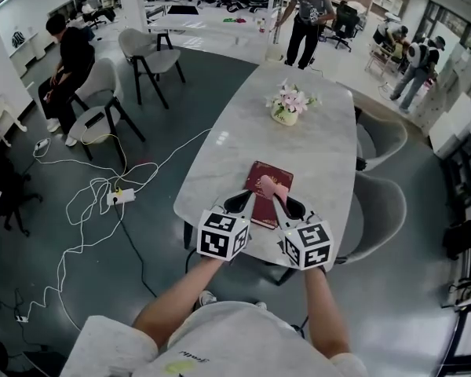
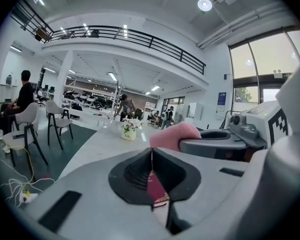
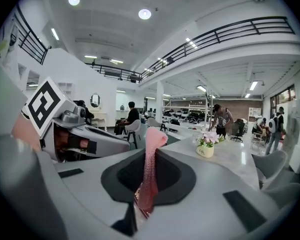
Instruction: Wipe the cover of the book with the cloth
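Note:
A dark red book (image 1: 265, 181) lies flat on the white marble table (image 1: 314, 155), near its front end. My right gripper (image 1: 290, 208) is shut on a pink cloth (image 1: 272, 184), which sticks up above the book's right side. In the right gripper view the cloth (image 3: 151, 159) stands pinched upright between the jaws of the right gripper (image 3: 149, 156). My left gripper (image 1: 239, 203) is at the book's left edge; its jaws are shut with nothing seen between them. Below the left gripper (image 2: 151, 156) a strip of the book (image 2: 155, 189) shows. The cloth (image 2: 172, 135) appears to its right.
A small pot of flowers (image 1: 286, 107) stands farther along the table. Grey chairs (image 1: 381, 210) line the table's right side. White cables and a power strip (image 1: 122, 196) lie on the floor at left. Several people stand or sit farther off.

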Demonstrator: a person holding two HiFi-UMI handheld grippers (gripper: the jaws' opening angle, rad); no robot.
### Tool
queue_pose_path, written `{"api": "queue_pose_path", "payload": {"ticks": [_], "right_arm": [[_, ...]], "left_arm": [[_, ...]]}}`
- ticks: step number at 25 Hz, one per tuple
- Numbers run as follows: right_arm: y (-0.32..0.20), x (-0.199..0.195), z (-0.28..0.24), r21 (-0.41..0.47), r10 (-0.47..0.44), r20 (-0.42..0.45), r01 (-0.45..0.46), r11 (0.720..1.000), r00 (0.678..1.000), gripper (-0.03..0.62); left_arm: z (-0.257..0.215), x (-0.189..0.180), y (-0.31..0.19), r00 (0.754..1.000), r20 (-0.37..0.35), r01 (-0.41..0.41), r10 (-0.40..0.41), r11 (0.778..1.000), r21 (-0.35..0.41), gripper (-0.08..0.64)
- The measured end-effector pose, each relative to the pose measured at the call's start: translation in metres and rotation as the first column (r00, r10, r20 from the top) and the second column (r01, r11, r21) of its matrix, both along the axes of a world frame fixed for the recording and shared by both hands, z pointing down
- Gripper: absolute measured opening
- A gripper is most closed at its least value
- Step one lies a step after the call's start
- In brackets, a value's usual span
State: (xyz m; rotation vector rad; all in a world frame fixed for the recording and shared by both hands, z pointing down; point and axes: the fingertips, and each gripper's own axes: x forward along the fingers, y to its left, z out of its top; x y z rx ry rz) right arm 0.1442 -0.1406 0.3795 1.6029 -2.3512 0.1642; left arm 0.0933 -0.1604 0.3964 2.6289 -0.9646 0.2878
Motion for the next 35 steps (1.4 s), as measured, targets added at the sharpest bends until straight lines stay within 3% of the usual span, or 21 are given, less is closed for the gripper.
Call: {"api": "queue_pose_path", "payload": {"ticks": [12,35], "right_arm": [[0.03,0.05,-0.03,0.075,0.04,0.104,-0.048,0.996,0.994,0.02],[0.051,0.068,-0.026,0.076,0.016,0.099,-0.023,0.997,0.995,0.02]], "left_arm": [[-0.028,0.045,0.027,1.0,0.003,0.014,-0.014,0.998,0.066,0.008],[-0.031,0.074,0.051,1.0,0.024,-0.009,0.007,0.996,0.083,0.008]]}}
